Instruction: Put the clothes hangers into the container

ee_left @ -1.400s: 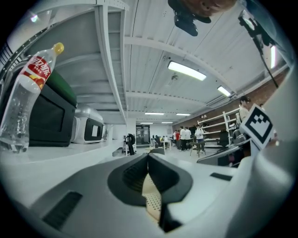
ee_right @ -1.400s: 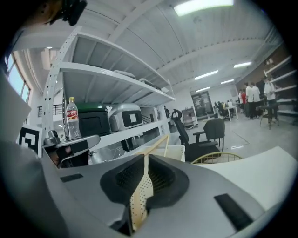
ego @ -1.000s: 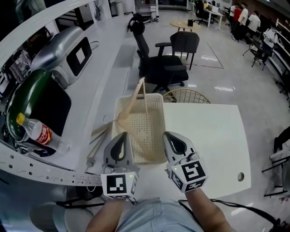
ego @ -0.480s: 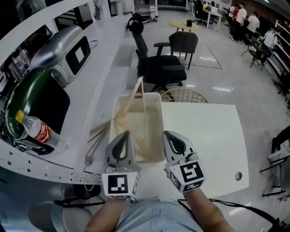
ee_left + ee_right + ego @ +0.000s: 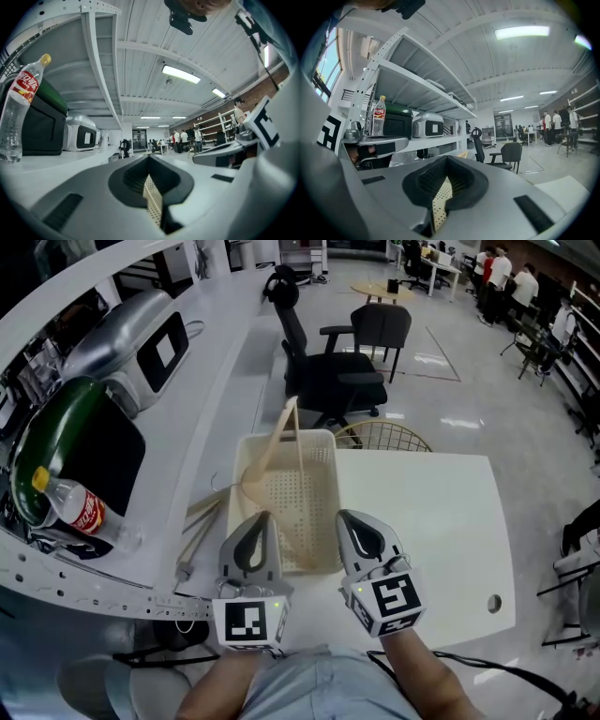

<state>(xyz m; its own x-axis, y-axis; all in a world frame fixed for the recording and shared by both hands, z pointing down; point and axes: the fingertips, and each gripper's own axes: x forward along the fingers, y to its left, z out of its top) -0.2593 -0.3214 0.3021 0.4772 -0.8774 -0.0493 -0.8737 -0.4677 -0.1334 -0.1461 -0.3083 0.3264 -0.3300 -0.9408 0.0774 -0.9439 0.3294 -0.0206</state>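
Note:
A cream perforated basket point(image 5: 319, 470) stands on the white table point(image 5: 441, 540). One wooden hanger point(image 5: 279, 442) leans inside it, sticking up over the far rim. More wooden hangers point(image 5: 202, 521) lie on the surface just left of the basket. My left gripper point(image 5: 255, 523) hovers at the basket's near left corner, my right gripper point(image 5: 360, 526) at its near right corner. Both are shut and hold nothing. In the left gripper view the left gripper point(image 5: 150, 161) shows the basket's wall point(image 5: 152, 204) beyond its closed jaws. The right gripper point(image 5: 447, 161) shows the same.
On the left shelf are a clear bottle point(image 5: 70, 507) with a red label, a green and black case point(image 5: 66, 442) and a grey appliance point(image 5: 141, 343). Black office chairs point(image 5: 333, 371) and a round wire frame point(image 5: 384, 439) stand beyond the table. People are far off.

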